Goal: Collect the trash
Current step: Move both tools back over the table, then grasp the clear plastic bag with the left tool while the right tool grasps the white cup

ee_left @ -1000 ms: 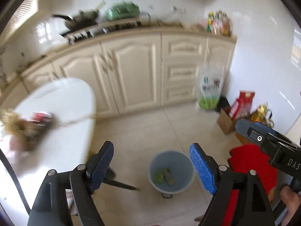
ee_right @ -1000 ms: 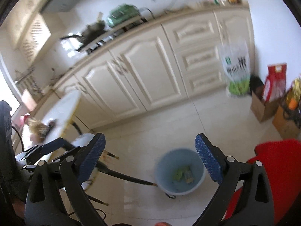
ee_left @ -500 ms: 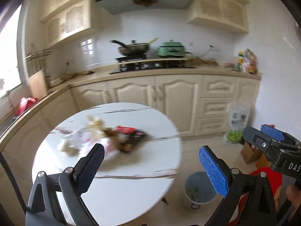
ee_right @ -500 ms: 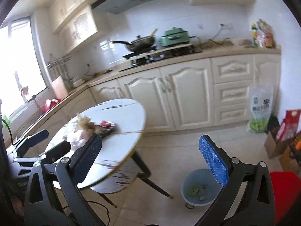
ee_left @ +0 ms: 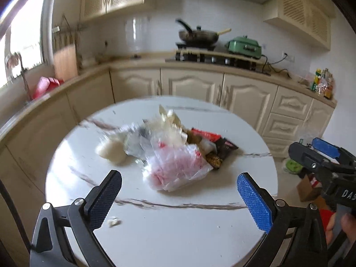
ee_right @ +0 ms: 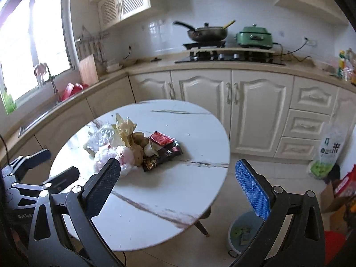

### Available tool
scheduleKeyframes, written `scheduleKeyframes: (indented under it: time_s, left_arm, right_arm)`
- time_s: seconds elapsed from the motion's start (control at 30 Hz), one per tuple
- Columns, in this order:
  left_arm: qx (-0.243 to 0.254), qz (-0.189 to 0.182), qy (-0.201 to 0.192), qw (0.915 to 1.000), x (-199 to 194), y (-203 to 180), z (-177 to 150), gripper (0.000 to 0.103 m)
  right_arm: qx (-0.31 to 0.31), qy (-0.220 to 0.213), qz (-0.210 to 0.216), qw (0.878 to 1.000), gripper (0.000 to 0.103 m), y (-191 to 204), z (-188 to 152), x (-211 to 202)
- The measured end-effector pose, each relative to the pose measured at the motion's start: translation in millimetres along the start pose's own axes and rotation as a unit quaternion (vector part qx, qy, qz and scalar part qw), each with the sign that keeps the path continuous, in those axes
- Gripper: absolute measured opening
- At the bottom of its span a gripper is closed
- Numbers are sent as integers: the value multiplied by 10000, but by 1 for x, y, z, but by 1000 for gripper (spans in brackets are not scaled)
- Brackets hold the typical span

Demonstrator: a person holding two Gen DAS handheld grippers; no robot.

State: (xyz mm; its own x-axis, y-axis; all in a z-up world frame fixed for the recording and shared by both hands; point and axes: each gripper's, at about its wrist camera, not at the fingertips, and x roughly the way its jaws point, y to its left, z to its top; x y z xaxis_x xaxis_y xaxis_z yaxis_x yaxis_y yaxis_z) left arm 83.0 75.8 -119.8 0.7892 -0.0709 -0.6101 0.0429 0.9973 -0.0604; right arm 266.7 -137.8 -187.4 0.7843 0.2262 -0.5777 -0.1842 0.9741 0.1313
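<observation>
A pile of trash [ee_left: 173,151] lies on the round white marble table [ee_left: 178,227]: clear plastic bags, a tan wrapper, red and dark snack packets. My left gripper [ee_left: 180,198] hovers over the table's near side, short of the pile, its jaws opening with nothing between them. A small white scrap [ee_left: 113,222] lies by its left finger. My right gripper [ee_right: 180,187] stands open and empty, above the table's edge to the right of the trash pile [ee_right: 138,149]. A pale blue bin [ee_right: 242,231] with some scraps inside stands on the floor beside the table [ee_right: 178,200].
Cream cabinets [ee_right: 255,109] and a counter with a wok and a green pot run behind the table. A rice bag [ee_right: 327,153], cardboard boxes [ee_right: 333,198] and a red object [ee_right: 333,247] crowd the floor at right. A table leg [ee_right: 201,227] angles out near the bin.
Both views have swung from the floor and the bin up and left to the table and trash pile. Both grippers' jaws stand a little wider than before.
</observation>
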Motion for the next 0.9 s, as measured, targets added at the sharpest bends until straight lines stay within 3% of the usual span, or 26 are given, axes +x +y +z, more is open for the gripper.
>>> scheduleKeyframes:
  time_s: [0.13, 0.3, 0.47, 0.6, 0.73, 0.9]
  left_arm:
    - [7, 0, 352, 9994, 30, 1, 5, 102]
    - [66, 154, 464, 9988, 54, 6, 22, 102]
    - [39, 370, 811, 9960, 105, -2, 47, 102]
    - [-74, 284, 1011, 9944, 136, -4, 57, 102]
    - [-182, 136, 1018, 9945, 166, 4, 76, 92]
    - [-279, 150, 913, 9953, 157, 25, 68, 87]
  right_arm:
    - [-13, 327, -37, 9995, 103, -6, -1, 39]
    - [8, 524, -1, 9986, 103, -16, -2, 72]
    - [-21, 656, 7, 9978, 103, -20, 1, 94]
    - [-91, 750, 32, 9971, 103, -18, 1, 108]
    - [-245, 894, 83, 9957, 103, -11, 2, 121]
    - [-526, 979, 88, 9938, 103, 1, 6, 133]
